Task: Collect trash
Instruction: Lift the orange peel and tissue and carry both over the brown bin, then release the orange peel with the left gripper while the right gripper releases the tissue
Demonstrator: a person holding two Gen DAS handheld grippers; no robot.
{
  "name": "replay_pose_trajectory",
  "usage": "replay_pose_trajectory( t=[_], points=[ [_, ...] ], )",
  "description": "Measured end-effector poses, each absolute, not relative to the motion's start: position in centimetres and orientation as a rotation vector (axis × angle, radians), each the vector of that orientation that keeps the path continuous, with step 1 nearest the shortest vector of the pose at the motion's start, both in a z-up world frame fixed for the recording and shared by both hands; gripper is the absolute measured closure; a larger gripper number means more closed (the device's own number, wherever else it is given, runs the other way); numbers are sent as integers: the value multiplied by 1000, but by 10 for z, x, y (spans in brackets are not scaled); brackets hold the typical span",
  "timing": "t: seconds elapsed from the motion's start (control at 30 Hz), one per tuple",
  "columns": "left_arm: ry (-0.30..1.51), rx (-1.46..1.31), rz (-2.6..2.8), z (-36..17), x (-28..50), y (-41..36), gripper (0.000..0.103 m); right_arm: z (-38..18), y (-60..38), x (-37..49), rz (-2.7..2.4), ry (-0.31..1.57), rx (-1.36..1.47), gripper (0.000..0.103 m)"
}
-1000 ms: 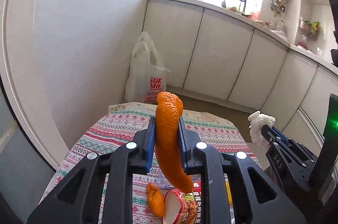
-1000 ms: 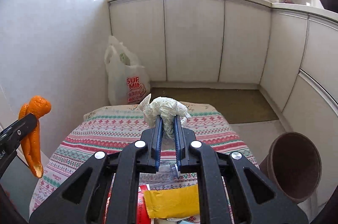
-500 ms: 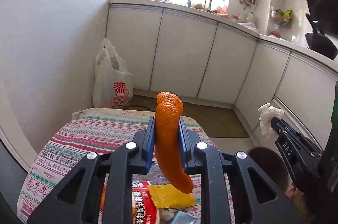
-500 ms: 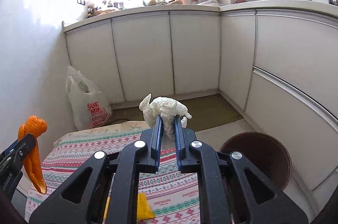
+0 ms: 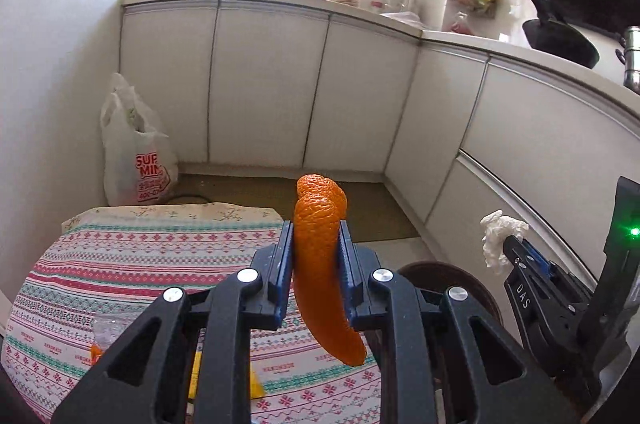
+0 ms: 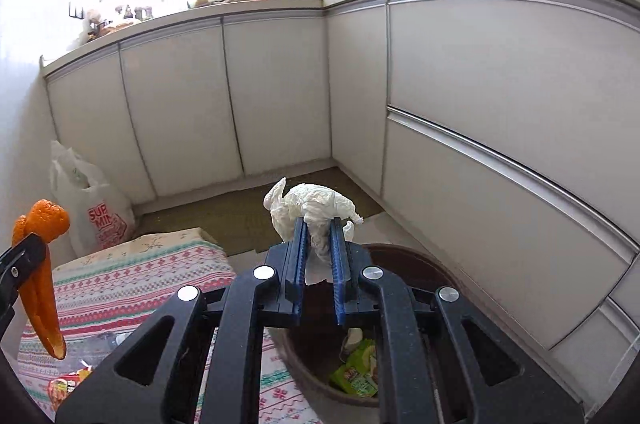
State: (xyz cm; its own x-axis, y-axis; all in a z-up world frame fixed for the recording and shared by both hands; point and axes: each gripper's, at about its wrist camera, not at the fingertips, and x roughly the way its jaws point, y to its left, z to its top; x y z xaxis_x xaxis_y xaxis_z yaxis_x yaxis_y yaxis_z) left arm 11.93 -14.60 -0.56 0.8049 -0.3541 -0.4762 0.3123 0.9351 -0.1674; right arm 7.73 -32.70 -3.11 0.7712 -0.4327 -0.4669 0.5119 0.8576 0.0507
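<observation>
Orange peel (image 5: pixel 320 264), a long curled strip, is clamped upright between the blue pads of the left gripper (image 5: pixel 316 256), above the patterned tablecloth (image 5: pixel 140 256). The crumpled white tissue (image 6: pixel 314 212) is pinched in the right gripper (image 6: pixel 319 244), held over the brown bin (image 6: pixel 412 260), which contains green wrappers (image 6: pixel 356 372). A white plastic bag (image 5: pixel 132 151) stands on the floor by the cabinets (image 5: pixel 264 91).

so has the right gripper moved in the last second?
Yes. The right gripper swung right, off the patterned tablecloth and over the brown bin, with the tissue.
</observation>
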Motion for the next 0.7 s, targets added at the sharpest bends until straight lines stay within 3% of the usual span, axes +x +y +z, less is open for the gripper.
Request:
replay_pose_trajectory(
  t=[0.7],
  points=[
    [707,-36,-588,-62,146,-289,82,-85,-444,74,-651,577,346,91]
  ],
)
